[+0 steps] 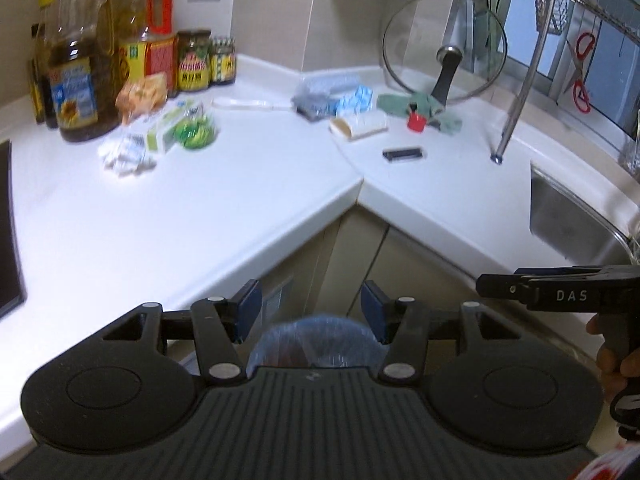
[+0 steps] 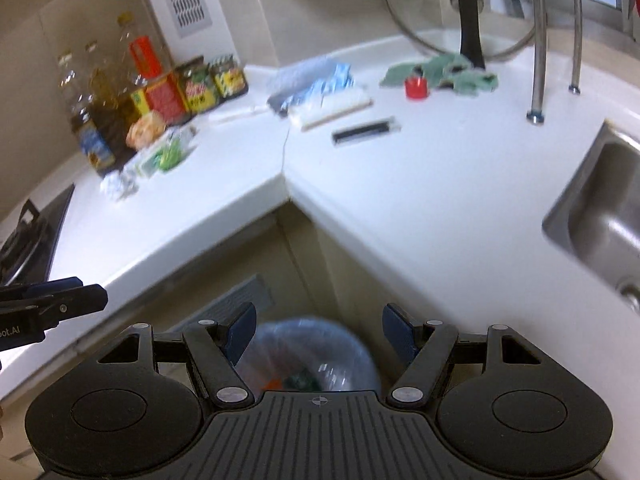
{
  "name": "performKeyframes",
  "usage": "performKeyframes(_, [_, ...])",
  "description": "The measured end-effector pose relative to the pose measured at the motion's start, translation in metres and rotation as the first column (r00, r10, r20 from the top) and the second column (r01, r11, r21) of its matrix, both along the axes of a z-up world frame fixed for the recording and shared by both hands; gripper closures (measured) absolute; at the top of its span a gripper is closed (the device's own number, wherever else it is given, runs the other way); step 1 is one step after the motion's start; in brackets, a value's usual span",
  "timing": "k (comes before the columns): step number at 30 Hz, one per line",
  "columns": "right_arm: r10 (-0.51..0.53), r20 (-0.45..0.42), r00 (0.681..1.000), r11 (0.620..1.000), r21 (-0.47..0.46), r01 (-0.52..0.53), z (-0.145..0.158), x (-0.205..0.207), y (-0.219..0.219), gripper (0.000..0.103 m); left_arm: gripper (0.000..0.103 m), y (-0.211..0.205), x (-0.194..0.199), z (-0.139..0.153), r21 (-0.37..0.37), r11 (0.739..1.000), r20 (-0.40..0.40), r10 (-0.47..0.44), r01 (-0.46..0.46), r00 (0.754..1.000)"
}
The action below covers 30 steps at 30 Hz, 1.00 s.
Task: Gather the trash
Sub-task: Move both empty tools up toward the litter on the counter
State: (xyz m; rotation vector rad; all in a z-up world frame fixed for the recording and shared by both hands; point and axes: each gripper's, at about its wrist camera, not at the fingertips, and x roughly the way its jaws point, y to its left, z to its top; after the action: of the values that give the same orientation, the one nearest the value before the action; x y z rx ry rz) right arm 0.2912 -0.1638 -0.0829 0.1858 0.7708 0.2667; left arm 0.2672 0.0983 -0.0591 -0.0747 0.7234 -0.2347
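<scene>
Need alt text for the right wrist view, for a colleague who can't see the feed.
The right tool hangs open and empty over a bin lined with a blue bag below a white corner counter. Wrappers, a black packet and a red cap lie on the counter, by bottles and a sink.

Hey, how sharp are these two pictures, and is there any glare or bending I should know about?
Left wrist view: mostly sharp, the bottles slightly soft, the counter bright with glare, its edges bowed by the fisheye lens. Right wrist view: blurrier overall, the bottles and wrappers smeared, the bin bag below hazy; the sink curves near the frame edge.
</scene>
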Motion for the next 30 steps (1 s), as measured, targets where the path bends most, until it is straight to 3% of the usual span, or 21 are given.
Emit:
performKeyframes(11, [-0.007, 0.076, 0.997, 1.000, 0.012, 0.006, 0.015, 0.088, -0.053, 0.033, 0.049, -0.053, 0.090, 0.008, 0.030, 0.999, 0.081, -0.030, 0.028, 0.996])
performKeyframes(23, [-0.031, 0.090, 0.995, 0.999, 0.034, 0.029, 0.017, 0.173, -0.109, 0.033, 0.042, -0.124, 0.214, 0.001, 0.143, 0.983, 0.125, -0.132, 0.114, 0.983])
performKeyframes(30, [-0.055, 0.080, 0.995, 0.997, 0.056, 0.051, 0.014, 0.206, -0.124, 0.033, 0.038, -0.146, 0.271, -0.015, 0.207, 0.965, 0.106, -0.184, 0.159, 0.977])
